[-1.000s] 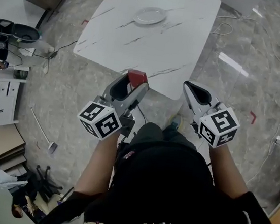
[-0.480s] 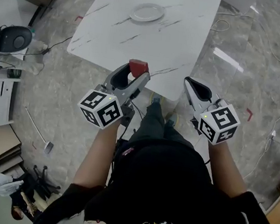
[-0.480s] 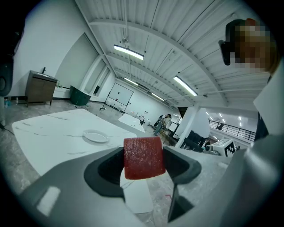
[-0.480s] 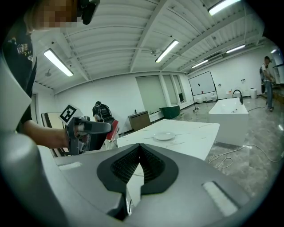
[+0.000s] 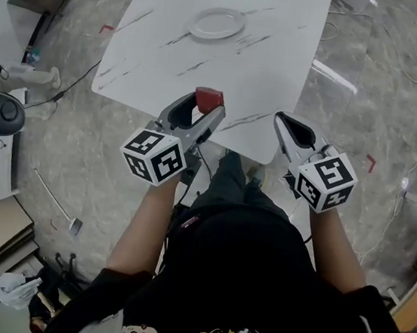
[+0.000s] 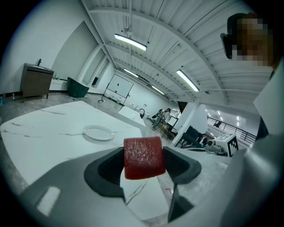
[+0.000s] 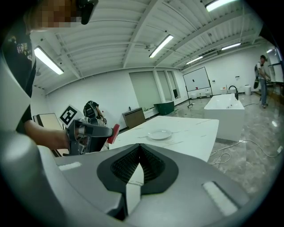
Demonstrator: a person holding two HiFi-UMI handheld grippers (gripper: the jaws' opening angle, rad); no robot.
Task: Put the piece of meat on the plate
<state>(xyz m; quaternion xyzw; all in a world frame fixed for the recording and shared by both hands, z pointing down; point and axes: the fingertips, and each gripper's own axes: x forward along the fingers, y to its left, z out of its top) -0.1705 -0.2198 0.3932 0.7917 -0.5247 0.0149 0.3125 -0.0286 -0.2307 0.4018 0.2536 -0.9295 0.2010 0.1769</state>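
Left marker cube [image 5: 154,157]: black-and-white squares on each face; part of the left gripper, nearest the person.
Left gripper [image 5: 203,109]: grey body, dark jaw pads; jaws clamped on the piece of meat, one at each side; aimed toward the table.
Piece of meat [image 5: 208,98]: red block with rounded corners and a coarse surface; pinched at the jaw tips and raised clear of the table top; seems to hang over the table's near edge (the steep head view makes this hard to judge).
Plate [image 5: 216,23]: white, round, shallow rim; sits on the far half of the table, well apart from the meat.
Table [image 5: 275,64]: white top with grey veins, rounded corners; stands on a grey marbled floor [image 5: 367,122].
Right gripper [image 5: 281,121]: jaws closed tip to tip, holding nothing; held beside the left gripper, near the table's near edge.
Right marker cube [image 5: 326,183]: same pattern; part of the right gripper.
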